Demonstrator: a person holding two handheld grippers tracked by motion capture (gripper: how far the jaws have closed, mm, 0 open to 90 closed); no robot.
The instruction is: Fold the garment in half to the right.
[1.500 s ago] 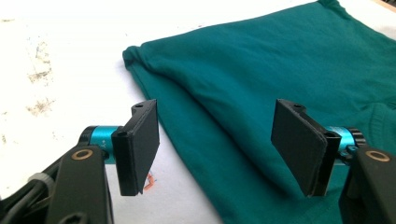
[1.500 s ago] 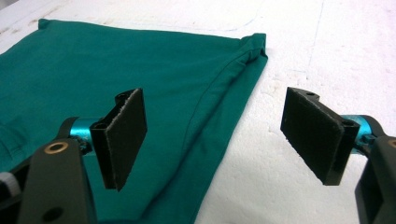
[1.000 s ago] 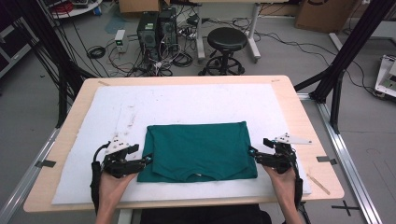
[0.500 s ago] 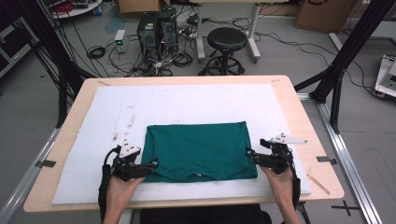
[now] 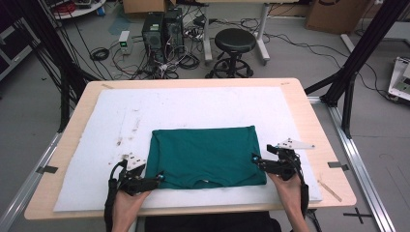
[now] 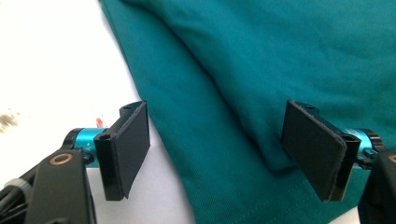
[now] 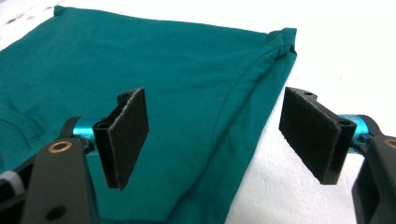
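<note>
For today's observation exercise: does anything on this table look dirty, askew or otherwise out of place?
Dark specks stain the white pad left of the folded green shirt. The shirt lies flat and fairly square; nothing else stands out.

We see a matt, finely woven teal cloth shirt (image 5: 205, 155) on a white, slightly rough foam pad (image 5: 203, 104) covering a smooth pale wooden table (image 5: 319, 123).

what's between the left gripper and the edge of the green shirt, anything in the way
Nothing visible. The left gripper is open and its jaws already straddle the side edge of the green shirt, one jaw over the white mat, the other over the cloth. Only bare mat lies beside that edge.
</note>
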